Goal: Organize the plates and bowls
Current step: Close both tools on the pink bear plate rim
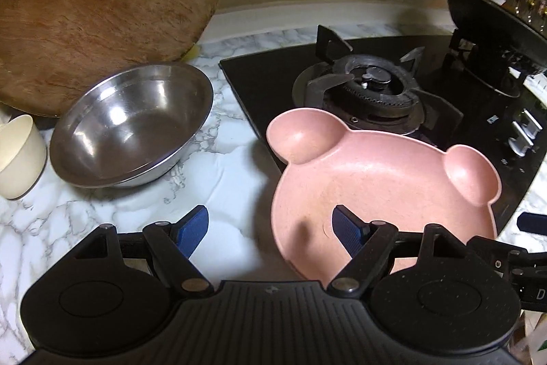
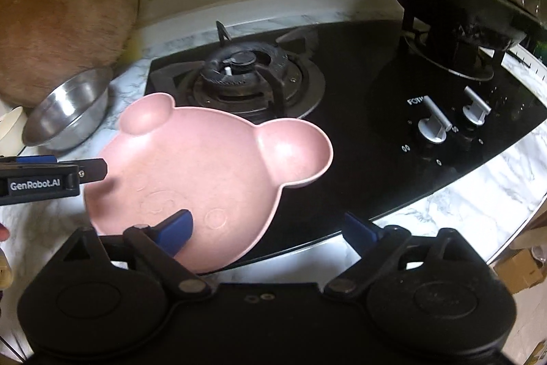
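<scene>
A pink bear-shaped plate (image 1: 386, 180) with two ear hollows lies partly on the marble counter and partly on the stove's glass corner. Left of it stands an empty steel bowl (image 1: 131, 125). My left gripper (image 1: 270, 230) is open just above the plate's left rim, one blue pad over the plate and the other over the counter. In the right wrist view my right gripper (image 2: 270, 230) is open astride the near right rim of the plate (image 2: 205, 173), left pad over the plate. The left gripper (image 2: 51, 175) enters there from the left. The steel bowl (image 2: 68, 112) sits beyond it.
A big round wooden board (image 1: 102, 5) leans on the wall behind the bowl. A cream cup (image 1: 17, 156) stands at the far left. The black gas stove (image 1: 372, 84) has a bare burner, a black wok (image 2: 461, 12) on its right burner, and knobs (image 2: 434, 125).
</scene>
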Demonstrator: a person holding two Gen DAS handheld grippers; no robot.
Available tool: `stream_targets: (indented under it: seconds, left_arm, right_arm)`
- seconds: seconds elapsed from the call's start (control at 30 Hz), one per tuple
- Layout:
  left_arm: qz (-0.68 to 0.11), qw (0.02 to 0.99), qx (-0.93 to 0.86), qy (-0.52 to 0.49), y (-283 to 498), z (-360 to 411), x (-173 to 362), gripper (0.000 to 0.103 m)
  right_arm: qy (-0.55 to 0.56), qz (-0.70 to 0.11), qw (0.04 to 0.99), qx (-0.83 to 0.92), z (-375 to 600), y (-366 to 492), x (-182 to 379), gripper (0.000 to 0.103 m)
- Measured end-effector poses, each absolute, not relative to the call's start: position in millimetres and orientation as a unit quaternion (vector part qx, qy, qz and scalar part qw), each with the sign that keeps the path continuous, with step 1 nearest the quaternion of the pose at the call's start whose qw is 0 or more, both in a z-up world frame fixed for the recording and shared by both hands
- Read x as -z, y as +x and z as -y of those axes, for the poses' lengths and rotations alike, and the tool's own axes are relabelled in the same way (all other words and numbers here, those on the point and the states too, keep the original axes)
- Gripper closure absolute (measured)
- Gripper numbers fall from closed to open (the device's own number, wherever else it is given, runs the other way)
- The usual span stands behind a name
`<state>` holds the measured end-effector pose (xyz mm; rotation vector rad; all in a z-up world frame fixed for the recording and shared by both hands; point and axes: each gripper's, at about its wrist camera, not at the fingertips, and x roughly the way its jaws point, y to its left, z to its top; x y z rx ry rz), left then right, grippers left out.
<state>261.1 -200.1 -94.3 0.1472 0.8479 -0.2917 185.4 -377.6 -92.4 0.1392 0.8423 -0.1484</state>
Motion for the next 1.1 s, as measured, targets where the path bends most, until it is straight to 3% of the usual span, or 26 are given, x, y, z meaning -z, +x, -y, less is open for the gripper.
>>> stream_targets:
  seconds: [0.33, 0.6, 0.77, 1.1]
  left_arm:
    - [-0.427, 0.888, 0.156, 0.062, 284.0, 205.7, 107.4, 0.026]
    - [-0.443, 0.879, 0.173, 0.038, 288.2, 206.6, 107.6, 0.072]
    - [-0.451, 0.878, 0.16, 0.024, 288.6, 203.8, 106.9, 0.084]
    - [-0.449, 0.879, 0.161, 0.007, 269.6, 186.6, 98.7, 0.086]
  right_arm:
    - [0.083, -0.423, 0.9, 0.068, 383.9, 200.9, 102.9, 0.04]
    - [0.088, -0.423, 0.899, 0.07, 385.5, 204.0, 104.4, 0.07]
    - [0.091, -0.423, 0.9, 0.062, 384.7, 203.1, 105.1, 0.085]
    - [0.086, -0.419, 0.902, 0.059, 380.5, 194.0, 102.2, 0.088]
